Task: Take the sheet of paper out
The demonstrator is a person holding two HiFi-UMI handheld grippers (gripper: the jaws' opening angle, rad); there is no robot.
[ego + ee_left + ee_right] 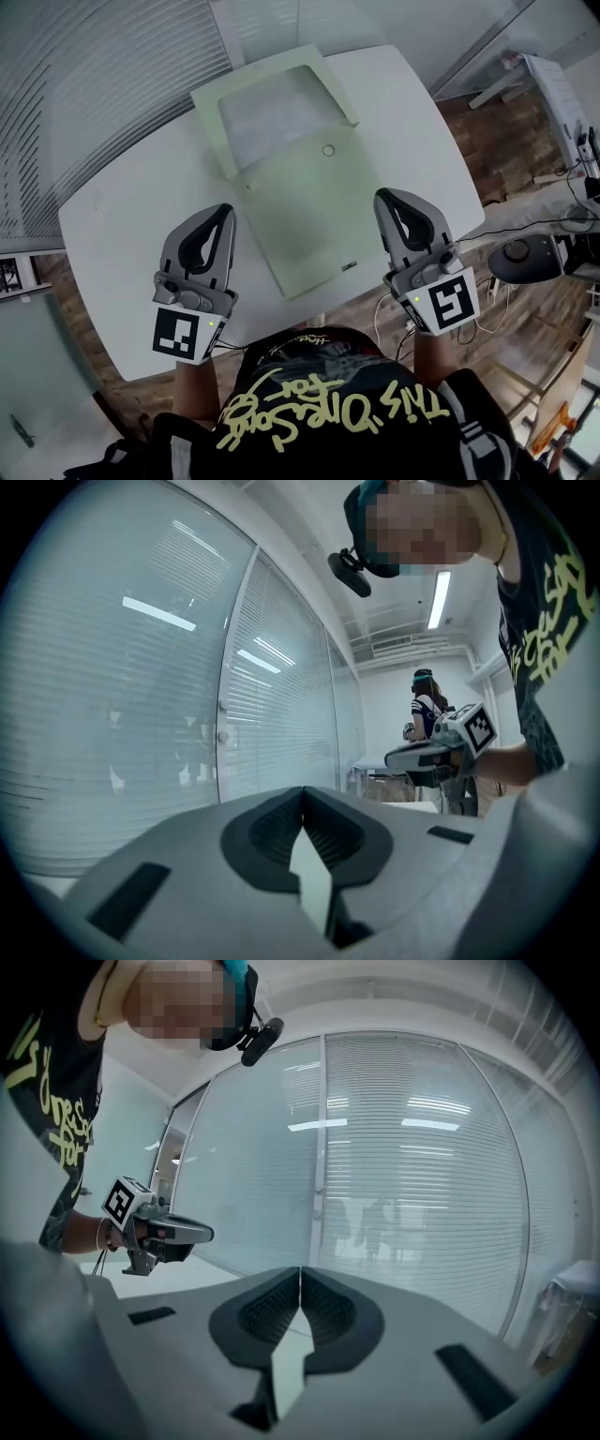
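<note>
grey left tool and grey right tool, both pressed together and empty, must spread before pinching the whitish paper sheet in the pale green flat folder.

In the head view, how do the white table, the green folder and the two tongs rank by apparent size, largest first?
1. white table
2. green folder
3. left tongs and right tongs look alike; both are nearer the camera.
</note>
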